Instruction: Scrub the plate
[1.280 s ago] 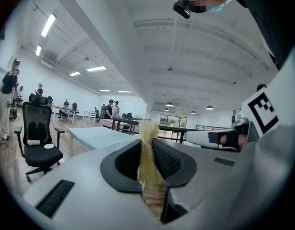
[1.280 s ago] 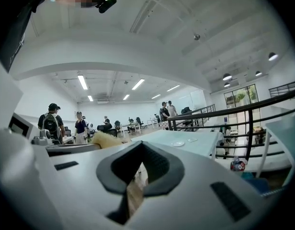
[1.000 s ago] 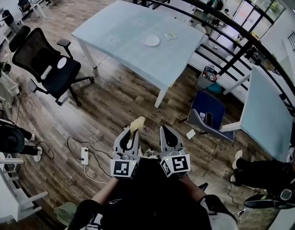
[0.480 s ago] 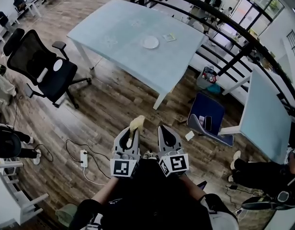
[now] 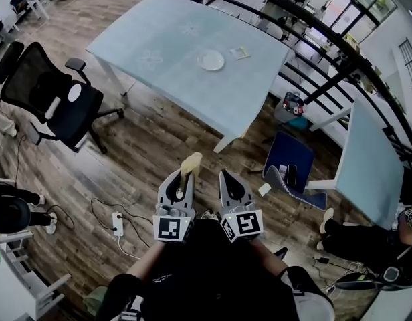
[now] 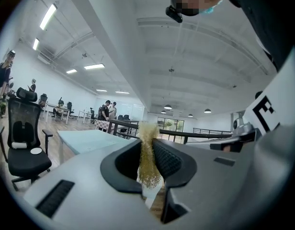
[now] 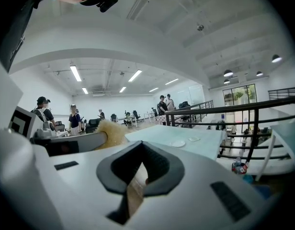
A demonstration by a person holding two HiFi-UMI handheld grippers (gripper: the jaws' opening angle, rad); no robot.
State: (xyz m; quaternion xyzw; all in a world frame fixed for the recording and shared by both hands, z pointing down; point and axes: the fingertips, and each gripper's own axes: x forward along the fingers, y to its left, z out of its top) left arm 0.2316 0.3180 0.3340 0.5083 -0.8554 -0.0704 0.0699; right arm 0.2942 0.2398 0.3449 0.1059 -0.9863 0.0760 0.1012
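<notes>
Left hand-held gripper (image 5: 184, 176): pinching a yellow sponge (image 5: 190, 162), carried ready for scrubbing.
Right hand-held gripper (image 5: 231, 176): pressed together, empty.
Plate (image 5: 211, 60): on the worktop (image 5: 159, 65), well ahead of both; not yet within reach.

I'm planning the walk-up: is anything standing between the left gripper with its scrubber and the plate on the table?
Nothing visible does. Bare wood floor lies between the left gripper, shut on the yellow scrubber, and the table bearing the plate; the office chair stands off to the left.
</notes>
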